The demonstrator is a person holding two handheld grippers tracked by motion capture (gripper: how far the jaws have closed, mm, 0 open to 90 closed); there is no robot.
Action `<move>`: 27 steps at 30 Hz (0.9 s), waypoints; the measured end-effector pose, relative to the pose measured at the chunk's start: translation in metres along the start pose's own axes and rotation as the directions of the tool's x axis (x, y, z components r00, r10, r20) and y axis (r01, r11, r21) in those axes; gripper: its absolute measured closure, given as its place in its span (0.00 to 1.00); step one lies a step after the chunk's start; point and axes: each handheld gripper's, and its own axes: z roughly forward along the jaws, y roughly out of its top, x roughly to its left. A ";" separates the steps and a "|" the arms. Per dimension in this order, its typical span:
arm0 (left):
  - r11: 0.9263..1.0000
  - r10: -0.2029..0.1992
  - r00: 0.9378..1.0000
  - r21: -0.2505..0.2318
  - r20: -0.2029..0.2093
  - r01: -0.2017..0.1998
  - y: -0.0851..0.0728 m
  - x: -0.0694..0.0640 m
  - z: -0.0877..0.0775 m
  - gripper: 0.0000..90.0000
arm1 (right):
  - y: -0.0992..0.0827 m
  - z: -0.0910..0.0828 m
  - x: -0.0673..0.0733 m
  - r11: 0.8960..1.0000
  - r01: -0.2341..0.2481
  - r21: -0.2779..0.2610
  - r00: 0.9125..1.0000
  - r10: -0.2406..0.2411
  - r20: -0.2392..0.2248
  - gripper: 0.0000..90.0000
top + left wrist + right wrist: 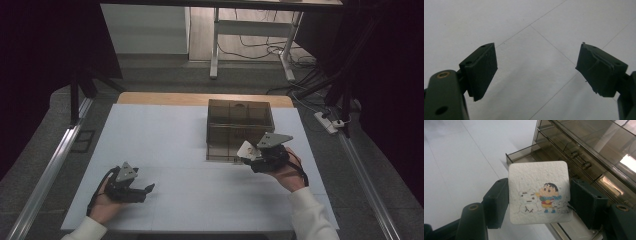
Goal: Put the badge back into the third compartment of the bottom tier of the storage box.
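**A:** What am I holding on the right side?

**B:** Your right gripper [539, 202] is clamped on a white square coaster [539, 195] with a cartoon child and a snowman drawn on it. The jaws press its two side edges, so the printed face looks up at the camera and the card stays flat rather than drooping.

**A:** And where does that put it over the table?

**B:** In the high view the coaster [246, 150] hangs at the front of the smoked drawer cabinet [240, 127], just above the bottom drawer [524, 155], which is pulled out. I judge the edge grip is chosen so the card can slide into that shallow tray level, without the jaws fouling the drawer's walls.

**A:** Is it inside the drawer yet?

**B:** Not that I can see. It sits above and in front of the tray, apart from it. The upper drawers, with their small knobs [586, 165], are closed.

**A:** My left gripper?

**B:** The left gripper [131, 186] rests low on the white table [165, 140], well apart from the cabinet. Its jaws stand wide apart with nothing between them; its own view looks down on bare tabletop. I read it as parked clear, so it doesn't crowd the right hand's approach.
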 end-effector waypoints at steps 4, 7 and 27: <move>1.000 0.002 1.000 0.002 -0.001 -0.002 0.000 0.000 0.000 0.19 | 0.001 0.001 0.000 1.000 0.001 0.000 1.000 -0.001 0.002 0.36; 1.000 0.003 1.000 0.004 0.000 -0.003 0.000 0.000 0.001 0.19 | 0.001 0.001 0.000 1.000 0.002 0.002 1.000 -0.002 0.006 0.36; 1.000 0.011 1.000 0.015 -0.005 -0.011 0.000 -0.001 0.001 0.19 | 0.004 0.003 -0.001 1.000 0.001 -0.005 1.000 -0.001 0.011 0.36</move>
